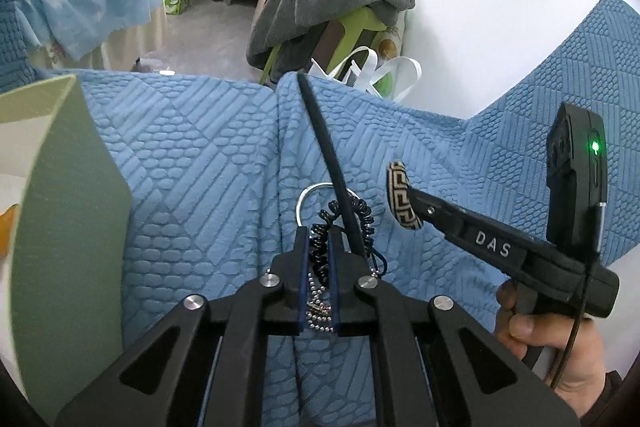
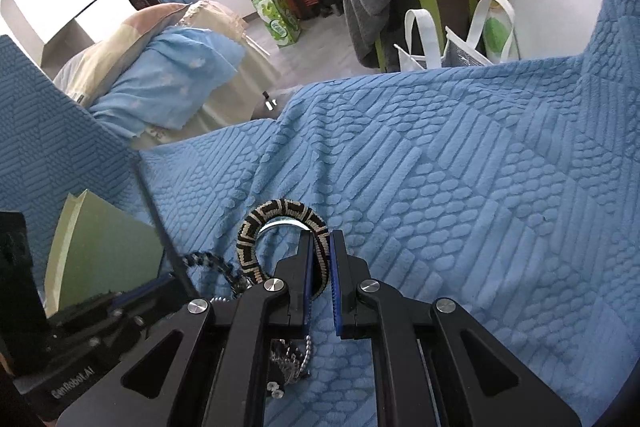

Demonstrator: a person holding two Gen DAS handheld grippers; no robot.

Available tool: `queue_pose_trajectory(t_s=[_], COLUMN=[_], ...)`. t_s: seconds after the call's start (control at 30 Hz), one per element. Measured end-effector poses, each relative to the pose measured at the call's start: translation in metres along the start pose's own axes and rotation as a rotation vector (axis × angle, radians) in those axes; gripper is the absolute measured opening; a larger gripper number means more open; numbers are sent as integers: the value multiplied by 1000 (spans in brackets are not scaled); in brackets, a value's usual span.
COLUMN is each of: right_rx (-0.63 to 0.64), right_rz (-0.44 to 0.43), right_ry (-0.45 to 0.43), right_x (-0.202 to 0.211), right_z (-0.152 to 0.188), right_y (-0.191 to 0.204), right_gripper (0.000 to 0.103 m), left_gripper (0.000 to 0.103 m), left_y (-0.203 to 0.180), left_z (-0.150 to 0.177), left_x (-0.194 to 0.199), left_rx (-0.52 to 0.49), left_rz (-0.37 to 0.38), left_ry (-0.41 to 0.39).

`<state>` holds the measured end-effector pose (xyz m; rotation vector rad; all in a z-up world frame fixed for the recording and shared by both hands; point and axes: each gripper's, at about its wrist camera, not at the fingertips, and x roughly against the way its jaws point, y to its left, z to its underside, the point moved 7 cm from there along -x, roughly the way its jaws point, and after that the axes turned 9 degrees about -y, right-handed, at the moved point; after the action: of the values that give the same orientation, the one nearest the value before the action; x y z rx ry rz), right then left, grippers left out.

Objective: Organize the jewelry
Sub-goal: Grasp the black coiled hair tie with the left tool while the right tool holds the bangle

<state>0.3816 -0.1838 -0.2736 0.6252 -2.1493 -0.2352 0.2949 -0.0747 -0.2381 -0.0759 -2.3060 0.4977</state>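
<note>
Reading from your left: the green box [image 1: 60,211] stands open at the far left edge of the blue bedspread [image 1: 192,155], its flap raised, and that is likely where the jewelry is meant to go. So the relation that matters is box to the left, both held pieces to its right.

Your left gripper [image 1: 318,251] is the nearer one to the box. Its jaws are drawn narrow onto the black coiled cord [image 1: 320,247], which runs straight down the gap, long axis in line with the fingers and pointing away from you. A silver ring [image 1: 308,195] shows just past the tips and a ball chain [image 1: 318,307] trails back beneath the jaws; whether these belong to one piece, you cannot tell. A thin black rod [image 1: 324,155] slants across the right finger.

Further right, your right gripper [image 2: 320,259] is pinched onto the woven patterned bangle [image 2: 272,223] by its rim. The hoop stands on edge, its plane roughly in line with the fingers, arching forward and left of the tips. A second chain [image 2: 292,359] lies on the bed under that gripper.

In my judgement, the left hand should swing left first; the right has farther to travel.
</note>
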Motion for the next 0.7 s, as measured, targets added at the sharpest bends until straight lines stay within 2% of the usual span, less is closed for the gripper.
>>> queue_pose_trajectory(t_s=[0.13, 0.43, 0.53, 0.7], right_rx=[37, 51, 92, 82], right_rz=[59, 126, 184, 195], right_ry=[-4, -18, -27, -32], right_x=[5, 17, 24, 30], right_z=[6, 11, 12, 13], right_y=[-1, -4, -2, 1], right_gripper=[6, 6, 6, 6], left_gripper=[8, 8, 8, 8], left_y=[7, 18, 17, 14], left_z=[-3, -29, -36, -46], left_x=[7, 35, 47, 64], left_rx=[-3, 2, -12, -20], left_rz=[-40, -98, -102, -84], left_ry=[-14, -87, -110, -143])
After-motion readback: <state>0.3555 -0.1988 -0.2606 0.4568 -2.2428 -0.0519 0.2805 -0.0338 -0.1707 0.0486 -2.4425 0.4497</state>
